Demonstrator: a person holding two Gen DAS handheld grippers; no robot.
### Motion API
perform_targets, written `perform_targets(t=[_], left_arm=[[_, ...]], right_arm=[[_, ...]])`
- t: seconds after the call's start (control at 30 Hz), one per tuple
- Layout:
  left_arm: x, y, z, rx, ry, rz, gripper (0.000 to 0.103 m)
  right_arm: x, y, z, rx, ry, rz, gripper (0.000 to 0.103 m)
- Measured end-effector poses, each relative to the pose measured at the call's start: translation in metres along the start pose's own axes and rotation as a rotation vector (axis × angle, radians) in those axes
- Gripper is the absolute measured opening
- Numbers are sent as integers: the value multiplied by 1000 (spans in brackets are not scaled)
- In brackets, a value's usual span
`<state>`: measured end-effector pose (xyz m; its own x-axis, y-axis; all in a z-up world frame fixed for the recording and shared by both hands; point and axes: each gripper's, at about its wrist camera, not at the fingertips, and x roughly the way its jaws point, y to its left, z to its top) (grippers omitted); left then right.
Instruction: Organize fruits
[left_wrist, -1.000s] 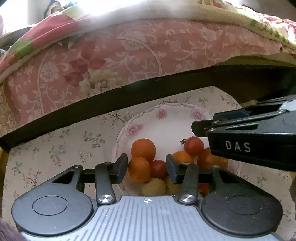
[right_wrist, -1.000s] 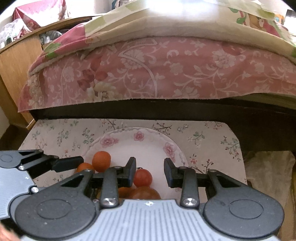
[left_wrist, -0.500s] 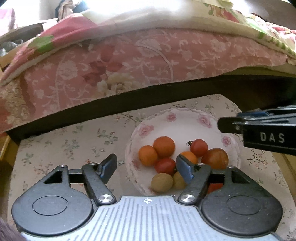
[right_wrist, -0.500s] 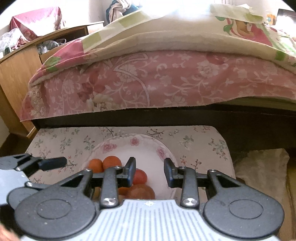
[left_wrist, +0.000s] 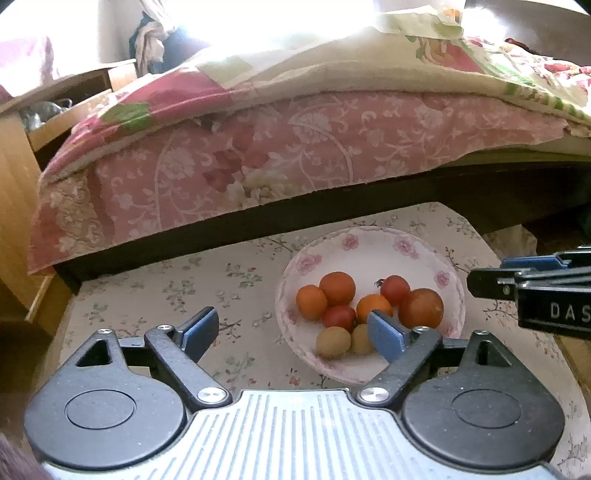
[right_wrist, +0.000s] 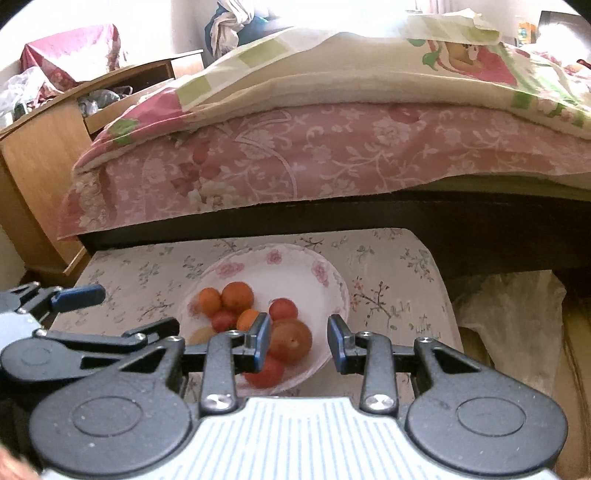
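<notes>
Floral-covered worktop (left_wrist: 155, 295) beside a bed (left_wrist: 295, 155). "DAS" marks the right hand-held gripper (right_wrist: 299, 338); both it and the left hand-held gripper (left_wrist: 291, 330) gape empty over the fruit plate (left_wrist: 373, 243).

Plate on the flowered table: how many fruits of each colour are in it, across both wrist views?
On the plate:
Orange fruits: 3
Red fruits: 3, the last seen only in the right wrist view
Yellow fruits: 2
Large red-brown fruit: 1
Total: 9
</notes>
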<state>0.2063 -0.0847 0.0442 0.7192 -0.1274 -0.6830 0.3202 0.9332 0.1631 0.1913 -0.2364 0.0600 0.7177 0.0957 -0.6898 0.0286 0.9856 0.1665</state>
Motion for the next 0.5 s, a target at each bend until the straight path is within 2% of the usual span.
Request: perform_targets(t=[0.07, 0.13, 0.2, 0.5], left_arm=[[-6, -2, -2, 8, -10, 15, 94], [-10, -3, -5, 17, -22, 39, 103], [-17, -5, -8, 27, -38, 55, 103], [-33, 0, -24, -27, -29, 27, 103]], right_arm=[[-5, 2, -5, -5, -1, -3, 35], [-9, 4, -9, -1, 3, 2, 35], [-13, 5, -13, 6, 4, 4, 35], [-29, 11, -26, 22, 3, 17, 35]])
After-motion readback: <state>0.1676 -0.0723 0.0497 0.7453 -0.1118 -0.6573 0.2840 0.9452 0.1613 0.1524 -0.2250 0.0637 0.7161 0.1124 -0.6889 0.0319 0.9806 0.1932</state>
